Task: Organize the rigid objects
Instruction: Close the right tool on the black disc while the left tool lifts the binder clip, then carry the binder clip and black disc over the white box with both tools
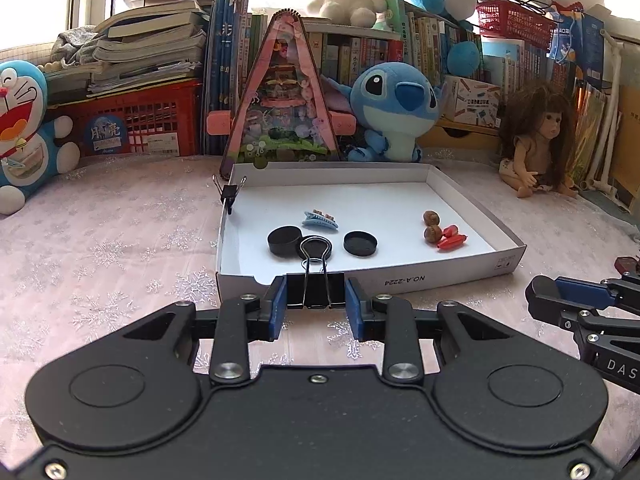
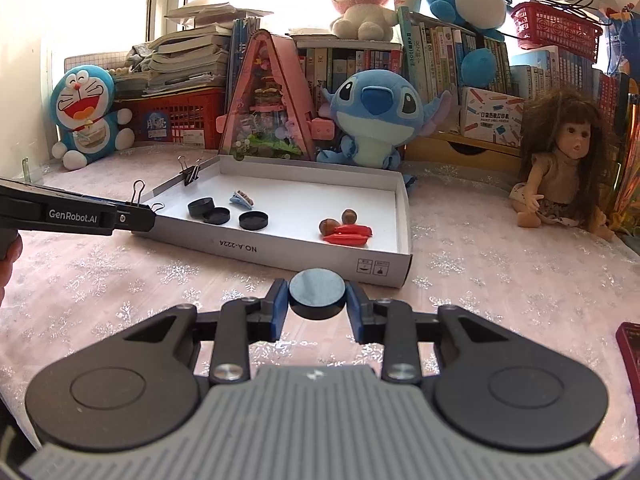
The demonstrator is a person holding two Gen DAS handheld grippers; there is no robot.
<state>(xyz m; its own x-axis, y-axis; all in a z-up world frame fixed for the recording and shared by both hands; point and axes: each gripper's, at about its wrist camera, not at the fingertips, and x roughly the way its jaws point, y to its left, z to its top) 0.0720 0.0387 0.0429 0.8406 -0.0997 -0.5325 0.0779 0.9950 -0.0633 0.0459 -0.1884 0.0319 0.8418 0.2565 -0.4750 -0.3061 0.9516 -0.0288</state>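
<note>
Black spring steel forms the binder clip [image 1: 315, 291] that my left gripper [image 1: 316, 298] clamps by its flat sides; two silver wire loops stand up from it. The blue pads press on both sides, just in front of the near wall of the white cardboard tray [image 1: 460, 268].

My right gripper [image 2: 317, 298] grips one round black cap [image 2: 317, 294], a flat matte disc with a short rim, pinched edge to edge between its blue pads above the tablecloth [image 2: 500, 280], near the tray's right corner.

Contents of the tray, counted from the left wrist view:
- Three round black plastic pieces: one deeper cylindrical pot [image 1: 285, 241], one disc partly hidden behind the clip loops, one shallow lid [image 1: 360, 243] lying apart.
- One light blue toothed hair claw [image 1: 320, 220], behind the black pieces.
- Two brown, glossy, rounded nuts [image 1: 432, 226], one behind the other.
- Red smooth tapered pieces [image 1: 451, 239] touching the nuts; I cannot tell their exact number.

A second binder clip [image 1: 229, 194] is clipped upright on the tray's left wall.

Pink fabric with a silver snowflake print covers the table. Plush toys, a doll [image 1: 536, 136] and stacked books [image 1: 152, 44] line the back edge.
</note>
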